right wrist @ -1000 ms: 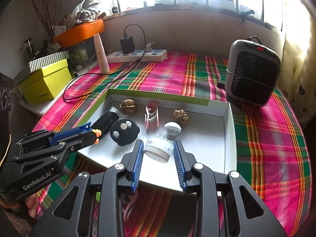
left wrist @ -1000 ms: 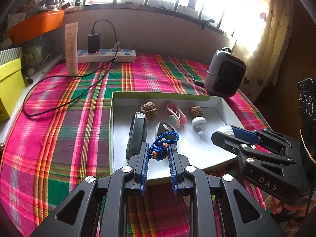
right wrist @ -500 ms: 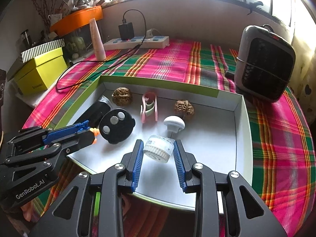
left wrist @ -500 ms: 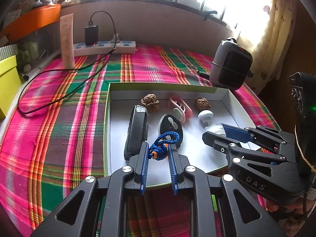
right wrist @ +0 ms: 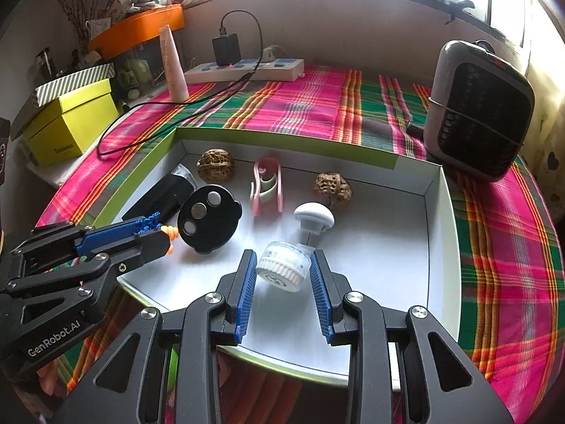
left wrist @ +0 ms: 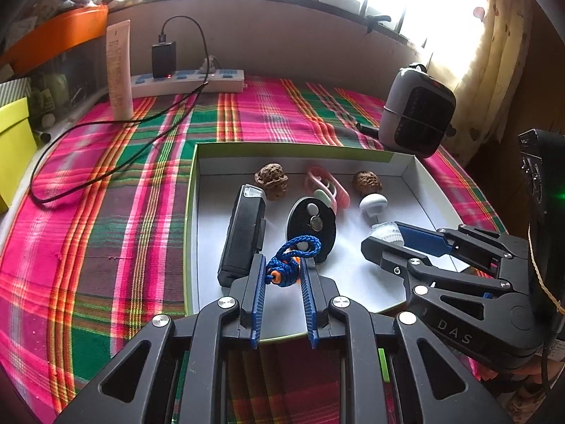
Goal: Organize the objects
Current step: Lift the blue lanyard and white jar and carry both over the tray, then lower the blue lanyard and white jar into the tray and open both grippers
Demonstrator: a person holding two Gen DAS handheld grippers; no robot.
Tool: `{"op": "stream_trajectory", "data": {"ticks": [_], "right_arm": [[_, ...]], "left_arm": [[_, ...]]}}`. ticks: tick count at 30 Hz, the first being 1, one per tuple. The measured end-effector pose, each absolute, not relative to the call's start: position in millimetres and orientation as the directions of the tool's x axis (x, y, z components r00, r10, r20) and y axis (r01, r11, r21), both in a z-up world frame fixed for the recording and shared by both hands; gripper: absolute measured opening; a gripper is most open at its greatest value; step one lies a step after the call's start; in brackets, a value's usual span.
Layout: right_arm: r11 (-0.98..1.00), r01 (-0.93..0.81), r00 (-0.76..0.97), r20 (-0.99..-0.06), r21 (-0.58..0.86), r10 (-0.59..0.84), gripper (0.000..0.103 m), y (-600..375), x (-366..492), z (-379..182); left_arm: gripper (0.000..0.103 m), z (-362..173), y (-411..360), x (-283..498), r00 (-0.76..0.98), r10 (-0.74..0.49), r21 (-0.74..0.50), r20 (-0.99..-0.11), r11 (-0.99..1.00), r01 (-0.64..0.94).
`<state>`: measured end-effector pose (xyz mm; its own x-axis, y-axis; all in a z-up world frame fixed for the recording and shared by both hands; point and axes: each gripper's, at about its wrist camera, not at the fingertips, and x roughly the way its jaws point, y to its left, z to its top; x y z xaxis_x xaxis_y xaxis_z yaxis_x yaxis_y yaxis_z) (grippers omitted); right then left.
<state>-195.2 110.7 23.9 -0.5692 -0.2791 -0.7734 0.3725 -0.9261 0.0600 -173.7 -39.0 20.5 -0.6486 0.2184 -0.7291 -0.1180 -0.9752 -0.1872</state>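
Held above the near part of a shallow white box [right wrist: 436,219] with a green rim: one blue cord loop with orange beads [left wrist: 291,259], pinched in the left gripper [left wrist: 282,275], and one small round white brush head [right wrist: 284,265], clamped in the right gripper [right wrist: 282,272]. Blue pads pressed to both sides of each item. Inside the box, counted:

- two wrinkled brown walnuts [right wrist: 216,165], one toward the back left, the other [right wrist: 332,185] toward the back right
- one pink and pale green clip [right wrist: 266,185] between the walnuts
- one white mushroom-shaped knob [right wrist: 314,217] just in front of the right walnut, its stem pointing at the brush head
- one black oval disc [right wrist: 210,217] carrying three small round silver and white pieces, near the middle
- one long black device with a clear end [left wrist: 243,233] along the left wall, beside the disc

Box resting on a desk under a pink, green and orange plaid cloth [right wrist: 310,104]. Beyond the box: one grey fan heater [right wrist: 478,109] at the back right, one white power strip [left wrist: 187,81] with one black charger [left wrist: 163,58] plugged in and a black cable trailing across the cloth, one upright white tube [left wrist: 120,70], one yellow-green box [right wrist: 72,122] and one orange tray [right wrist: 137,28] at the far left.
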Motion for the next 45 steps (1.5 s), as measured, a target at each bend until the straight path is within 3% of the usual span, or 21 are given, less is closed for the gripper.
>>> {"op": "stream_trajectory", "data": {"ticks": [31, 35, 45], "right_arm": [[-0.924, 0.374, -0.568, -0.768, 0.081, -0.297, 0.033, 112.7, -194.5, 23.7], [-0.925, 0.371, -0.570, -0.766, 0.085, -0.299, 0.045, 113.2, -193.4, 24.5], [-0.927, 0.368, -0.582, -0.760, 0.071, -0.290, 0.045, 112.6, -191.6, 26.8]], "left_arm": [[0.022, 20.4, -37.5, -173.6, -0.650, 0.211, -0.175, -0.730, -0.977, -0.121], [0.025, 20.6, -37.9, -173.3, -0.652, 0.213, -0.179, -0.728, -0.977, -0.119], [0.033, 24.3, -40.5, -169.6, -0.657, 0.225, -0.194, -0.719, -0.973, -0.121]]}}
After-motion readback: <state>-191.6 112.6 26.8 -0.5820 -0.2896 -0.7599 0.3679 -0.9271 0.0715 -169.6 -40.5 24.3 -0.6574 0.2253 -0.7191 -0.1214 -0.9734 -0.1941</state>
